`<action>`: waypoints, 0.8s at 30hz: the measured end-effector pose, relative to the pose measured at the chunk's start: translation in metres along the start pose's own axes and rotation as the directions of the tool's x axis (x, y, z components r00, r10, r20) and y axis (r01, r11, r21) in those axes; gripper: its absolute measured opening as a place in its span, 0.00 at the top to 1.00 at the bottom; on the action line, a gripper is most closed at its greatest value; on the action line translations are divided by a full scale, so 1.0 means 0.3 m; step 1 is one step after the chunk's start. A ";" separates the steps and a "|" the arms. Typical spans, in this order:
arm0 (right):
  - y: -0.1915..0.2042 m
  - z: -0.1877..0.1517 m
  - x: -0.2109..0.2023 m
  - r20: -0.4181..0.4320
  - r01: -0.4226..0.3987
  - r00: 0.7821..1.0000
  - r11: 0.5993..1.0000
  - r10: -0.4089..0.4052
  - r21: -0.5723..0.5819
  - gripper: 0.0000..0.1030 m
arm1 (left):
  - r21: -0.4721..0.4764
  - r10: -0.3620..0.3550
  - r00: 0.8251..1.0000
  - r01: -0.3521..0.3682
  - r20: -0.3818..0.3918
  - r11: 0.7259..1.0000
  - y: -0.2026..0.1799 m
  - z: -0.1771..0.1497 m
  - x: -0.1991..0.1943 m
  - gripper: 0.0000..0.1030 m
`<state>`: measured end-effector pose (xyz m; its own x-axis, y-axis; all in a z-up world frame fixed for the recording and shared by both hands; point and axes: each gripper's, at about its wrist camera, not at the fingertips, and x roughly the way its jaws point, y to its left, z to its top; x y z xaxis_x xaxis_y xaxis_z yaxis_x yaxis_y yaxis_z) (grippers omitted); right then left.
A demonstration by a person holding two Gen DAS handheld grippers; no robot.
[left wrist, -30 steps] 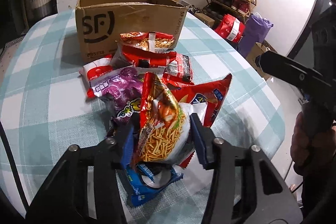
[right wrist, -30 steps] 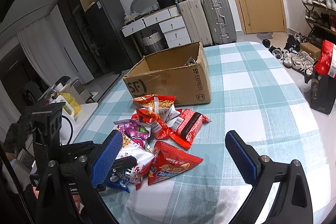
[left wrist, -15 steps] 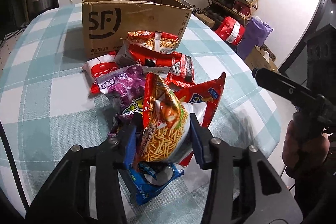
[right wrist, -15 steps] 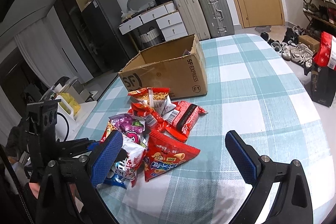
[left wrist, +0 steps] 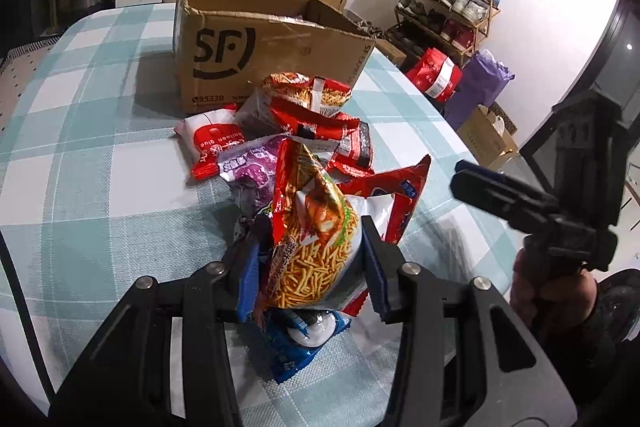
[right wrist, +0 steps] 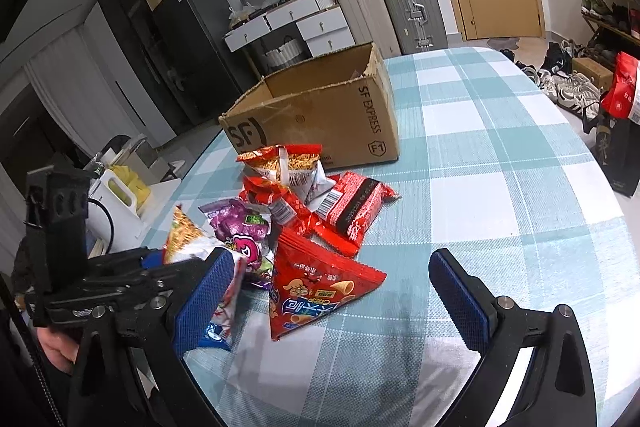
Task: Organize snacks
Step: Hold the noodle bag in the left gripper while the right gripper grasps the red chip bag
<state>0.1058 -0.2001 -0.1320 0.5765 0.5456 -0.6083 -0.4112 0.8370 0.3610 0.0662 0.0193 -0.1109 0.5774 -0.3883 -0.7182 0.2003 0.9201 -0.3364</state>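
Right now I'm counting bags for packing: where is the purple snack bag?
In the left wrist view the purple snack bag lies mid-pile on the checked table, beside the red-and-white packet, behind the noodle-snack bag.
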 end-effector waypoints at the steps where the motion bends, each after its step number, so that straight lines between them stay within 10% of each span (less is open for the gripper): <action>1: 0.000 -0.003 0.006 -0.003 0.001 1.000 1.000 -0.001 -0.001 0.03 | -0.005 -0.007 1.000 0.007 0.001 1.000 0.007 0.001 -0.003 0.60; 24: 0.062 -0.040 0.186 -0.108 0.019 0.994 0.997 -0.027 -0.069 0.03 | -0.063 -0.011 0.998 0.015 0.067 0.998 0.085 -0.011 -0.121 0.60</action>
<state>0.1218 -0.1545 -0.1676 0.5078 0.5153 -0.6904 -0.4475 0.8426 0.2998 0.0476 0.0566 -0.0954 0.6266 -0.3943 -0.6722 0.1586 0.9090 -0.3854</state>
